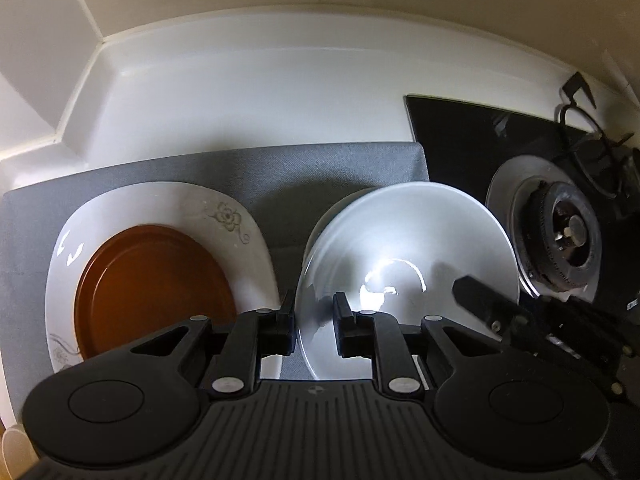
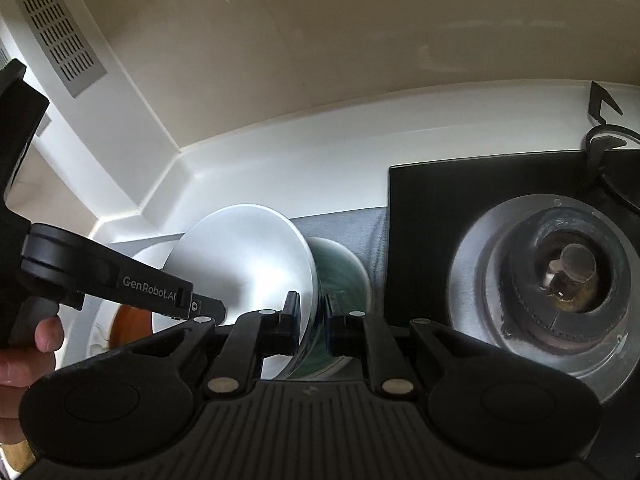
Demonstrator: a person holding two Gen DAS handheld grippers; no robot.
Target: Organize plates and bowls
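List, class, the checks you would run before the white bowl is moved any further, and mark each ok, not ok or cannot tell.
1. Left gripper straddles the white bowl rim: ok.
2. Right gripper straddles the opposite rim: ok.
3. Both pairs of fingers clamped firmly: cannot tell.
4. White bowl separated from the green bowl beneath: cannot tell.
5. Brown plate stacked on the floral plate: ok.
6. Bowl clear of the burner: ok.
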